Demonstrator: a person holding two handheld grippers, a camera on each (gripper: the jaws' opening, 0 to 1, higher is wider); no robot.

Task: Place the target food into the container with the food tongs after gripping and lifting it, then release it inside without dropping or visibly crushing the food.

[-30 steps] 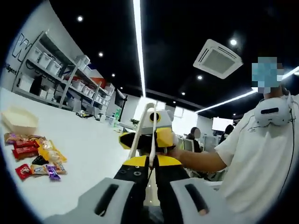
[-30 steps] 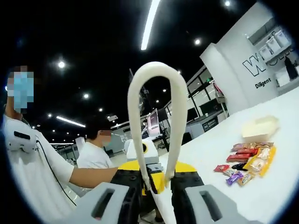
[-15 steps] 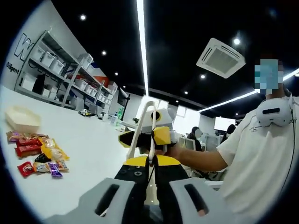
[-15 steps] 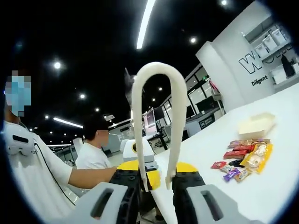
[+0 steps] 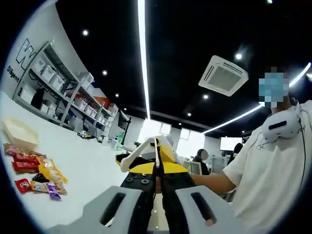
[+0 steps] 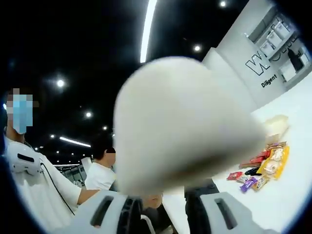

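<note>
Legibly, wall lettering (image 6: 269, 81): "Diligent" | snack packets (image 6: 261, 170) | container (image 6: 276, 126)

I see shelving (image 5: 58, 90) with white bins along the wall, a ceiling vent (image 5: 223, 75) — and a seated person (image 6: 100, 170) beyond.

On the white counter (image 5: 92, 165), a cluster of wrapped snack packets (image 5: 36, 170) lies just in front of the pale paper container (image 5: 19, 134). Storage shelving with bins (image 5: 63, 92) stands behind the counter.
</note>
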